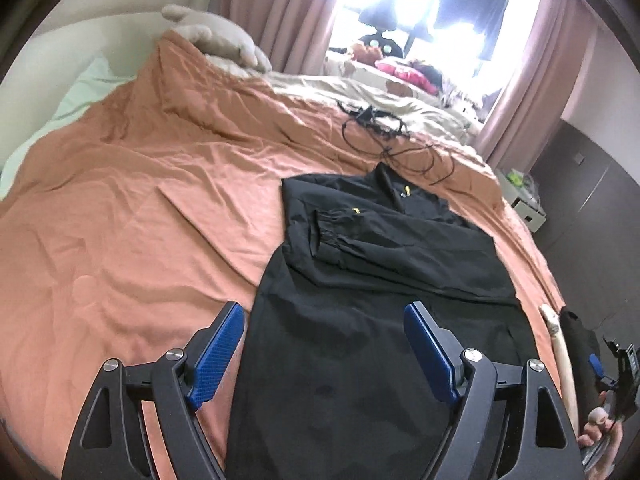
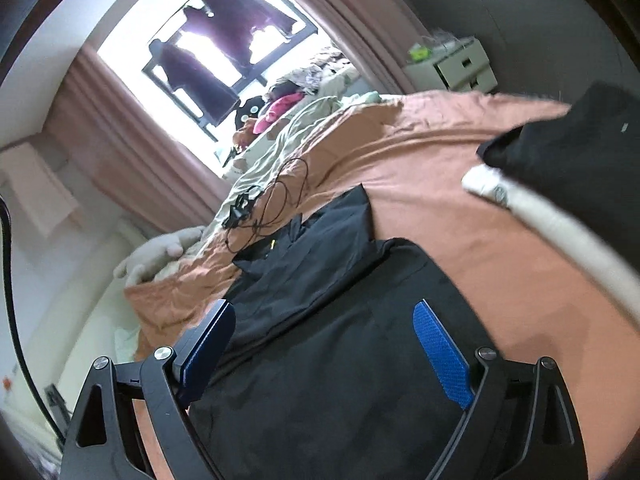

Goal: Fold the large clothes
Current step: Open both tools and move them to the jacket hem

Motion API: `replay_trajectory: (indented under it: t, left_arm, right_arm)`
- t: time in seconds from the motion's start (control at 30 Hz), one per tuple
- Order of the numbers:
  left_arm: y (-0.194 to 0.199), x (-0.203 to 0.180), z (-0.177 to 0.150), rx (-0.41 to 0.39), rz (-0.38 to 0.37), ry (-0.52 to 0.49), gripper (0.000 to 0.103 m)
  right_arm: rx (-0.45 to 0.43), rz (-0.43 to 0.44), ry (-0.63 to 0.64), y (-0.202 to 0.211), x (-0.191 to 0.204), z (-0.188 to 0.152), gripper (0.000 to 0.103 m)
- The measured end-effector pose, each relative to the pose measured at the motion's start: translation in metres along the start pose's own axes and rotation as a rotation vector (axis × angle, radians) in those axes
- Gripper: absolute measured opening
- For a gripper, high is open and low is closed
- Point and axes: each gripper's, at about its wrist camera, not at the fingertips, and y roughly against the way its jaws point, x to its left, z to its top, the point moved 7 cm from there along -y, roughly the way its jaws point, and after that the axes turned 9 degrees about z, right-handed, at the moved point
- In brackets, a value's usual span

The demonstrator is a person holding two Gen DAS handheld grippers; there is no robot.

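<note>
We see our right gripper (image 2: 324, 344) with its blue-padded jaws spread wide and empty above the black garment (image 2: 328, 320), which lies folded on the orange bedsheet (image 2: 440, 216); a tangled black cable (image 2: 272, 204) rests just beyond its collar.

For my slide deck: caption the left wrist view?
Open left claw above a black garment on the orange bedspread.

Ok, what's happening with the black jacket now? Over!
Left gripper open, holding nothing. Right gripper open too. Black jacket flat on the orange sheet, sleeves folded in. Tangled cable lies past its collar.
</note>
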Motion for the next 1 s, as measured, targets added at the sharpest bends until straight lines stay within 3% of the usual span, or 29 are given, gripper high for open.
replay_trajectory:
  t: [0.2,0.3,0.53,0.73,1.0]
  left_arm:
    - [0.042,0.011,-0.021,-0.039,-0.027,0.032,0.083]
    - [0.063,0.015,-0.035,-0.040,-0.057,0.044,0.083]
    - [0.106,0.023,-0.069,-0.056,-0.049,0.018,0.083]
    - [0.141,0.030,-0.100,-0.092,-0.068,0.030,0.096]
    - [0.153,0.052,-0.150,-0.059,-0.091,0.088,0.096]
  right_arm:
    - [0.023,-0.017,0.059,0.046,0.012,-0.011,0.092]
    - [0.024,-0.036,0.061,0.071,0.010,-0.019,0.103]
    - [0.023,-0.062,0.093,0.121,0.008,-0.040,0.103]
    - [0.049,-0.083,0.142,0.152,0.004,-0.062,0.103]
    - [0.079,-0.089,0.116,0.184,-0.025,-0.095,0.103]
